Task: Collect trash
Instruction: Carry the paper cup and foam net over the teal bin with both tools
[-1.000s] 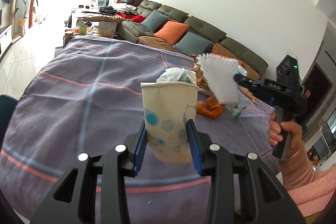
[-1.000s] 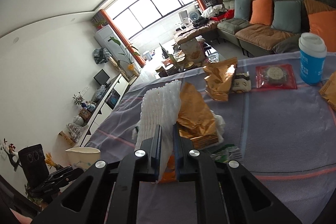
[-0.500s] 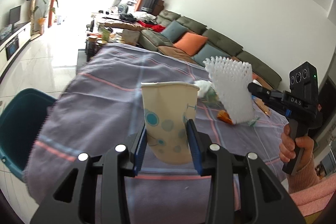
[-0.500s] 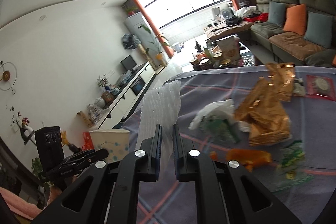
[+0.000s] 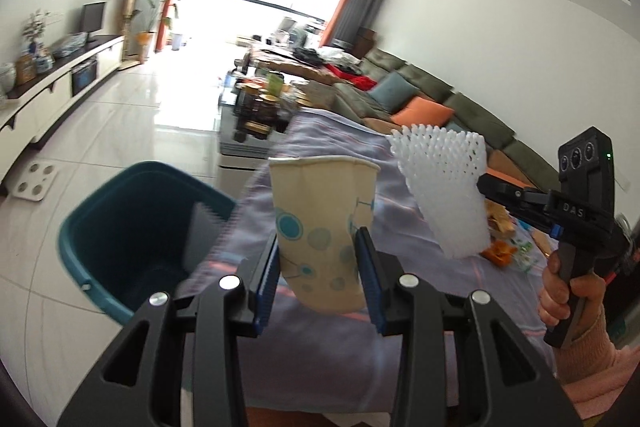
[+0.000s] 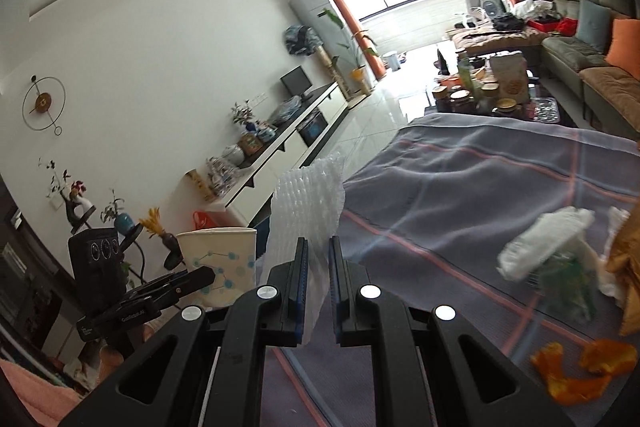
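1. The room is a long living room: bright window wall at the far end, glossy pale tile floor [image 5: 120, 131], an olive sofa with orange and teal cushions [image 5: 420, 103] along one wall, a white low media cabinet [image 6: 288, 151] along the other.
2. My work surface is a table under a grey-purple cloth with pink stripes [image 6: 480, 187]. Trash not yet collected lies on it: a crumpled white wrapper [image 6: 548, 243] and orange peel pieces [image 6: 576, 367].
3. The dark teal plastic bin [image 5: 120, 227] stands on the floor just beside the table's corner, its mouth open upward. I judge it to be where both loads go.
4. My left gripper [image 5: 318, 277] pinches a cream paper cup with blue dots [image 5: 320, 227] by its lower half; the wall is dented between the pads. The cup is upright, over the table edge, near the bin.
5. My right gripper [image 6: 318, 287], jaws almost pressed together, pinches a white foam net sleeve [image 6: 308, 203] by its lower end, in the air beside the cup.
6. To do this well, I would carry each item fully over the bin's mouth before letting go, the cup first. The light foam may drift or cling to a pad, so I would release it low and well inside the rim.
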